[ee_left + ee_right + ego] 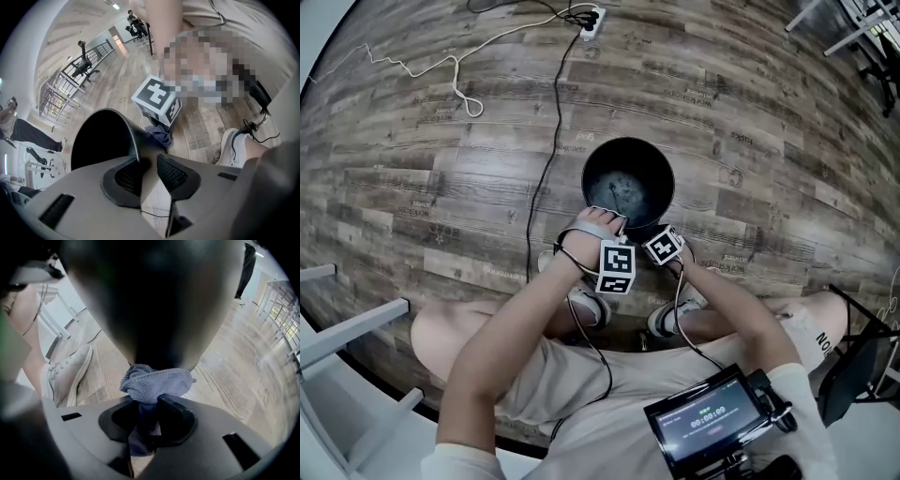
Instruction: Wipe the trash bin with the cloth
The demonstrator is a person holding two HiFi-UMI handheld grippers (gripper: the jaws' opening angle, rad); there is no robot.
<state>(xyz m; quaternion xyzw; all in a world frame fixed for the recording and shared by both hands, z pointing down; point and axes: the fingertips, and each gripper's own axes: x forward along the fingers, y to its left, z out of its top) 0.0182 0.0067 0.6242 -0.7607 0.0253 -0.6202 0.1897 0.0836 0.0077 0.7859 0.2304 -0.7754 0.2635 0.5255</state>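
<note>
Wiping the outside of the round black trash bin (pixel 628 183), standing mid-frame on the wood-plank floor (pixel 441 141). Steadying it with the left gripper (pixel 147 161), jaws clenched on the rim; pressing the bunched grey-blue terry cloth (pixel 157 383), pinched in the right gripper (pixel 150 401), low against the wall. Next, likely: sweeping around the wall, keeping pressure. From the head view, impossible to see cloth and contact behind the marker cubes (pixel 617 267).

Wood-plank floor (pixel 412 169) under black trash bin (pixel 628 187), cables (pixel 551 155), power strip (pixel 592 21).
</note>
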